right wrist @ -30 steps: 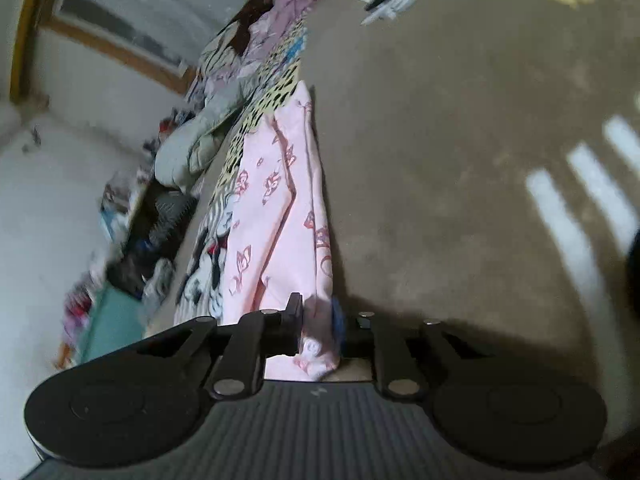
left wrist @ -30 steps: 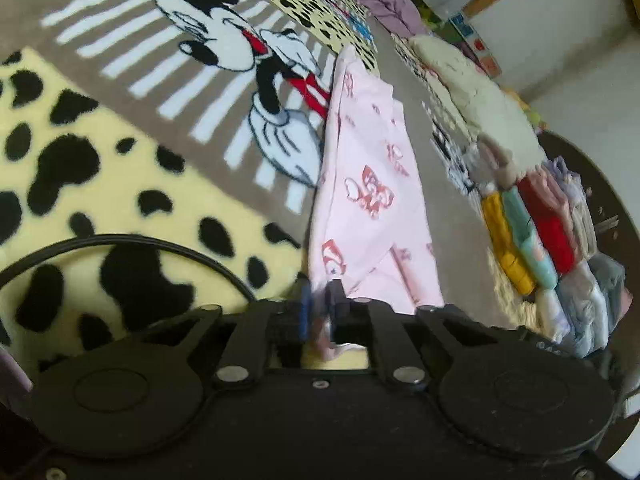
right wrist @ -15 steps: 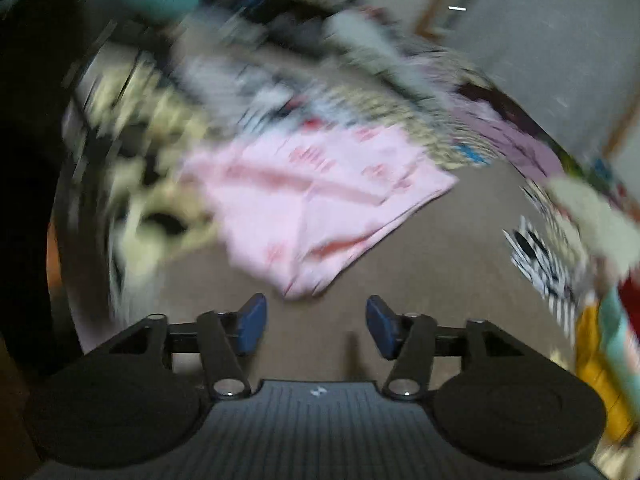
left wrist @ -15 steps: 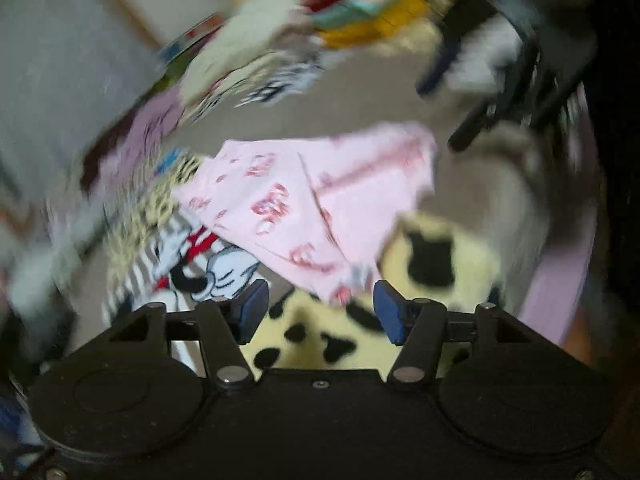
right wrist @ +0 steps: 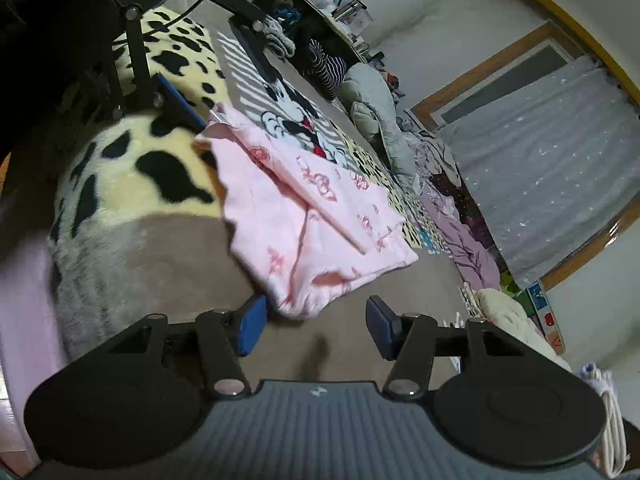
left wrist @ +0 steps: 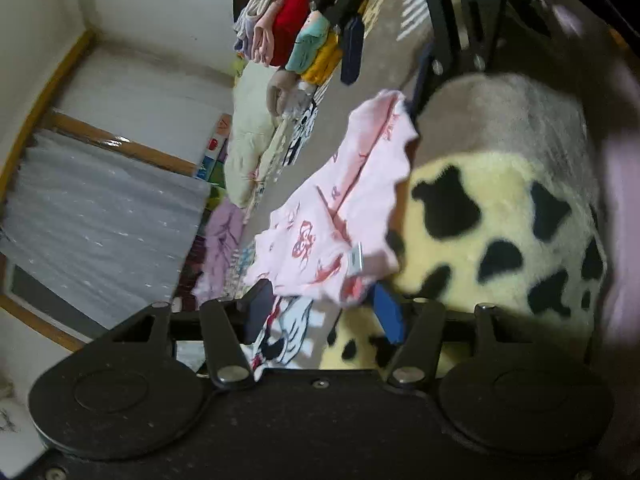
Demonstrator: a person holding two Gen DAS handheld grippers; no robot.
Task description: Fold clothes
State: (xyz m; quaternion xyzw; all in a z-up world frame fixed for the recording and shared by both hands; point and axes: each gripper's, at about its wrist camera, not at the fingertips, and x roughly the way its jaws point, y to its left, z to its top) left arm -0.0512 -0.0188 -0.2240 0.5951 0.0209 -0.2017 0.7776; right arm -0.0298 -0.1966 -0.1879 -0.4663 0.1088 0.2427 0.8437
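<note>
Only white tag [left wrist: 355, 258] on pink garment [right wrist: 312, 204], unreadable.

Dim indoor light, fisheye-warped edges, slight blur.

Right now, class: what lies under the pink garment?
The pink garment rests on a plush blanket: cow-spotted yellow, brown, and a cartoon mouse print at its far edge. The part directly beneath it is hidden.
</note>
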